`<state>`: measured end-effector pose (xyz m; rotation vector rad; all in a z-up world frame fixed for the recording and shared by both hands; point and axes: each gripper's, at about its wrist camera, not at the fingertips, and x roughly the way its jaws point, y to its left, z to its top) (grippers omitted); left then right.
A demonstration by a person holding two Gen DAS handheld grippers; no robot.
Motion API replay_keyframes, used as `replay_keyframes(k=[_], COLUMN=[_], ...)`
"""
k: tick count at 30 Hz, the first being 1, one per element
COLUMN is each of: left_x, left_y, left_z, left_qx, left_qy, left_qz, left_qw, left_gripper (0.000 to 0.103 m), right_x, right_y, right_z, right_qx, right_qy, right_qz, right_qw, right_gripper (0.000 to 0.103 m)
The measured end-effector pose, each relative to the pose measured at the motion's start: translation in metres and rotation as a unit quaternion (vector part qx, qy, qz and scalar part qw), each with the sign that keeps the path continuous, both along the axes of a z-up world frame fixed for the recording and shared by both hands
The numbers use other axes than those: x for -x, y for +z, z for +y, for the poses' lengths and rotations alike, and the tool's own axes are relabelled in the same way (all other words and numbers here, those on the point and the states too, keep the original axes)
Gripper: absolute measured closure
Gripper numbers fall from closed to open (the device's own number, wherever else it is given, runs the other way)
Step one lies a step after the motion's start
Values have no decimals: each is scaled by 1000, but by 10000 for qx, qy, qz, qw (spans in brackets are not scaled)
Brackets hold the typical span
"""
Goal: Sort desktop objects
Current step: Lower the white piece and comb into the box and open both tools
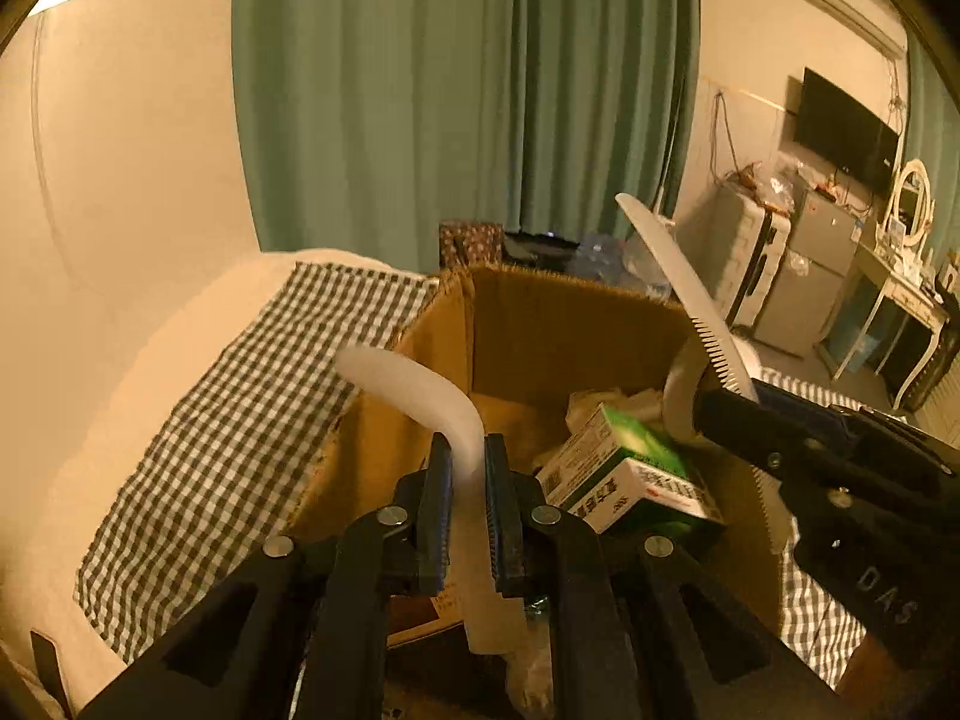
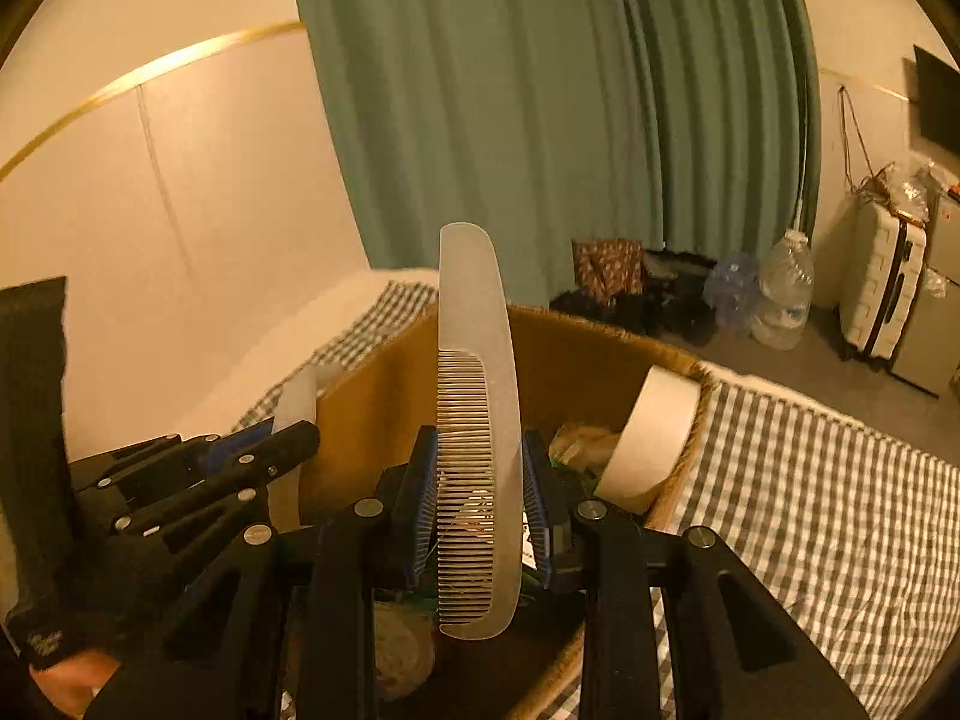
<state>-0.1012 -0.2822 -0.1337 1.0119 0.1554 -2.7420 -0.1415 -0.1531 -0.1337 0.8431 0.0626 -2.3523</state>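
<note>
Left tongs (image 1: 468, 480) clamped a curved translucent white plastic strip (image 1: 420, 396). Right tongs (image 2: 480, 492) gripped a frosted white plastic comb (image 2: 480, 372), both over the open brown cardboard box (image 1: 540, 324), probably for dropping in.

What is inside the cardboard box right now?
Inside the cardboard box lie a green-and-white carton, a roll of tape leaning on its wall, and crumpled wrappers. The bottom is hidden by these and the hand-held grippers.

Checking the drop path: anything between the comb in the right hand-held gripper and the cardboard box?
Nothing visible. The comb, clamped in the right hand-held gripper, sits over the open cardboard box; only tape roll and packets lie inside.
</note>
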Motion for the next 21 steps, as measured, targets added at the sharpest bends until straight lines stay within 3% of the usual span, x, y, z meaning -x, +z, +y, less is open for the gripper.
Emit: replay_keyframes(k=[4,7,14,21], left_x=[8,5,-5,-12], left_y=[-10,-7,8,29], left_z=[-4,-7,-13,-3], left_qx=[20,56,-60,-54], left_qy=[71,247,454,320], left_qz=[-97,41,406,768], left_qw=[9999,9997,9981,9965], left_gripper=[88,85,84,84], right_x=[7,4,-1,-7], right_y=[-14,-17,-10,5], right_z=[-7,-6,2,11], right_qx=[-191,-387,-133,-46], right_qy=[-51,-192,-267,-318], right_qz=[-104,138,167,334], right_qw=[9998,9990,9994,9989], right_gripper=[77,76,72,72])
